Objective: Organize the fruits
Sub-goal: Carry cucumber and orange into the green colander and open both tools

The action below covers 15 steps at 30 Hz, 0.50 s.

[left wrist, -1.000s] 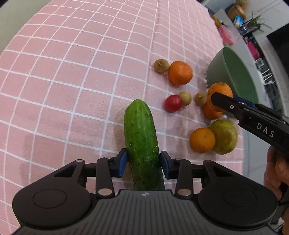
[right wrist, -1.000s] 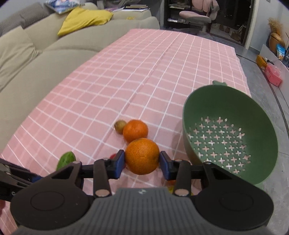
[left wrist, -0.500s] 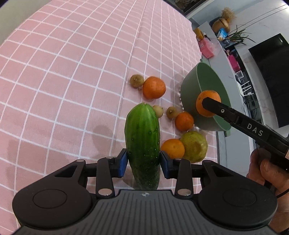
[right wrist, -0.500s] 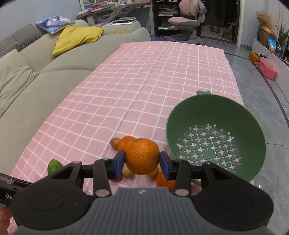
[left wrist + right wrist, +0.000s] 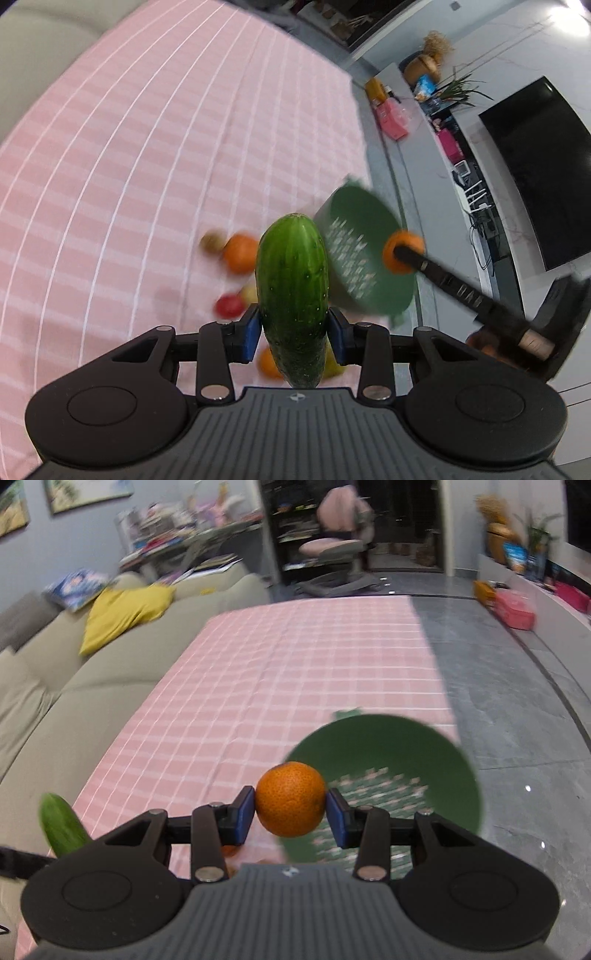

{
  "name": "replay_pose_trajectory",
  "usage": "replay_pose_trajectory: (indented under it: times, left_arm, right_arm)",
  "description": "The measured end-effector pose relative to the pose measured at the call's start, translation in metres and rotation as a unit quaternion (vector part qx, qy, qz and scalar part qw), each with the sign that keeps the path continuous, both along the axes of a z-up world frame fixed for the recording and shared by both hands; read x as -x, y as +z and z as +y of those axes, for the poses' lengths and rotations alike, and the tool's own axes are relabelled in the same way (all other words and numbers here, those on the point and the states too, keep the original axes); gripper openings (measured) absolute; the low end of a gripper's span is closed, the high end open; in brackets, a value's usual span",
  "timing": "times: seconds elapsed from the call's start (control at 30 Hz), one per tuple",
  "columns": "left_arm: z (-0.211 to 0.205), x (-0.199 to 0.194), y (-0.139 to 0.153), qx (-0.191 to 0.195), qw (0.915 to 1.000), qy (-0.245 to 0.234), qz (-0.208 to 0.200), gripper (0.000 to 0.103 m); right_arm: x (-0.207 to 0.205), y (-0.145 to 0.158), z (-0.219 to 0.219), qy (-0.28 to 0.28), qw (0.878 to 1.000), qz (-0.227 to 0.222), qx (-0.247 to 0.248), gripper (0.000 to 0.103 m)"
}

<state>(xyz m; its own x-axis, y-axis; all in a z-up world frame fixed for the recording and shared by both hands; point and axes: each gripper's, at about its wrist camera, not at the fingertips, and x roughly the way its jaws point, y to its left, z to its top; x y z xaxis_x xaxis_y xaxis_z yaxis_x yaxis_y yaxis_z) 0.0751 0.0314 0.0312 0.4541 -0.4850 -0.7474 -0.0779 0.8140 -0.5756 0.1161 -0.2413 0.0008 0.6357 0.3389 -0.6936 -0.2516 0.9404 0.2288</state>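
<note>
While both tools hang above the pink checked cloth [image 5: 295,672], the left gripper [image 5: 292,334] holds a cucumber [image 5: 292,291] between its blue pads, and the right gripper [image 5: 290,814] holds an orange [image 5: 290,798] the same way. Long, glossy and finely pimpled, the cucumber stands up from the jaws with its rounded tip pointing away from the tool. Round, with dimpled peel, the orange is pinched at its sides. A green plastic colander [image 5: 384,746], a smooth bowl pierced with cross-shaped holes, sits just ahead of and below the right gripper, to its right, at the cloth's right edge where bare grey floor begins. From the left tool it lies ahead and to the right, with the orange over its rim. Below the left gripper, blurred loose fruit lie on the cloth: another orange [image 5: 240,253], a small brown one [image 5: 212,240] and a red one [image 5: 229,305]. Beyond both tools the cloth stretches flat and open, with a beige sofa [image 5: 74,701] along its left edge.
</note>
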Motion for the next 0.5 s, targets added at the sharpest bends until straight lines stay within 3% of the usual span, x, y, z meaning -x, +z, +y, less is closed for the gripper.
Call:
replay_pose_trajectory:
  times: [0.2,0.3,0.4,0.5]
  left_arm:
    - [-0.041,-0.052,0.027,-0.006,0.9992,-0.027,-0.03,0.042]
    - [-0.071,-0.085,0.032,-0.03,0.9971,-0.061,-0.035,0.042]
    - [-0.109,-0.117,0.035,-0.088,0.9889,-0.115,-0.032,0.042]
    - [-0.148,-0.147,0.033,-0.15,0.9723,-0.179,-0.015,0.042]
  right_arm:
    - [-0.02,-0.007,-0.042,-0.053,0.998,0.015,-0.002,0.039]
    - [-0.029,-0.017,-0.052,-0.061,0.998,0.031,-0.002,0.039]
    - [-0.035,-0.026,-0.052,-0.06,0.997,0.041,0.006,0.039]
    - [-0.038,-0.035,-0.051,-0.055,0.997,0.049,0.02,0.039]
